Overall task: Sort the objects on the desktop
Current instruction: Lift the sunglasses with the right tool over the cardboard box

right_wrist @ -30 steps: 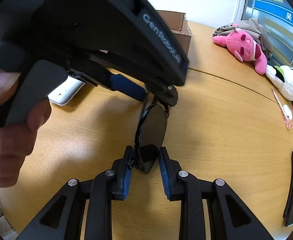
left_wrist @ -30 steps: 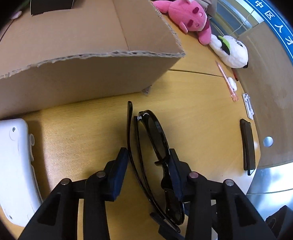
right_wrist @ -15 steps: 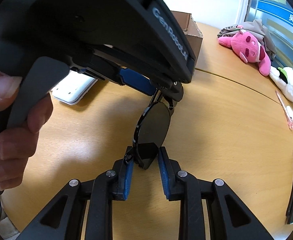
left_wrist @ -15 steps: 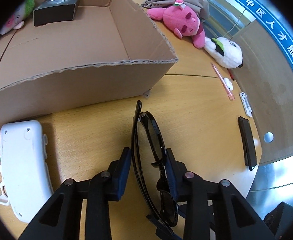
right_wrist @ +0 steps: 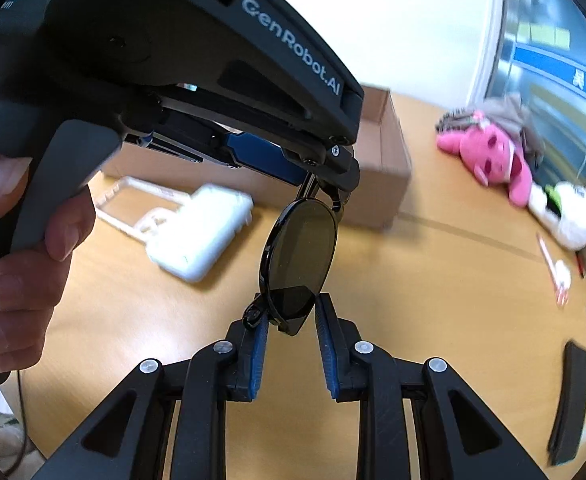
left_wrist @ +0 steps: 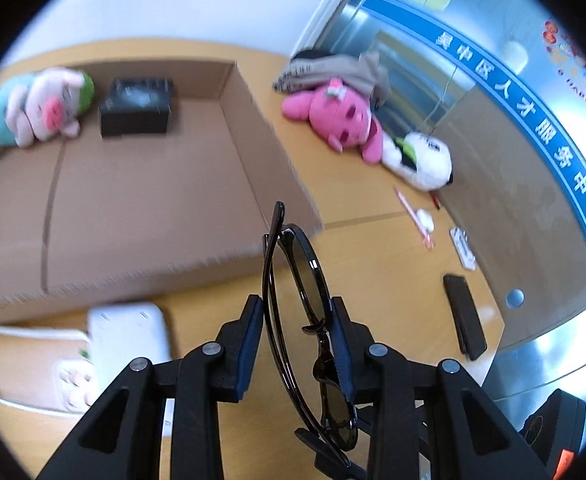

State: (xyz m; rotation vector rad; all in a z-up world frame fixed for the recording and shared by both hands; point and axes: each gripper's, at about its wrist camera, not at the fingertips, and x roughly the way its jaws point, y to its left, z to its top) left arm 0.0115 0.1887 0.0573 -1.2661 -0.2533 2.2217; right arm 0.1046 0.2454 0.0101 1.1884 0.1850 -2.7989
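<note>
Black folded sunglasses [left_wrist: 311, 300] are held in the air above the wooden table [left_wrist: 373, 256]. My left gripper [left_wrist: 295, 312] is shut on the sunglasses at the bridge. In the right wrist view my right gripper [right_wrist: 291, 312] is shut on the near lens end of the sunglasses [right_wrist: 299, 256], with the left gripper body above them. An open cardboard box [left_wrist: 133, 184] lies beyond, holding a black box [left_wrist: 137, 106] and a pig plush [left_wrist: 41, 108].
A pink plush [left_wrist: 341, 118] and a white panda plush [left_wrist: 421, 160] lie at the back right. A pink pen [left_wrist: 411, 216], a white clip [left_wrist: 463, 248] and a black bar [left_wrist: 463, 316] lie to the right. A white plastic case [left_wrist: 129, 332] sits left.
Both grippers have lifted the sunglasses well off the table, toward the cardboard box. The box interior and pig plush have come into the left wrist view.
</note>
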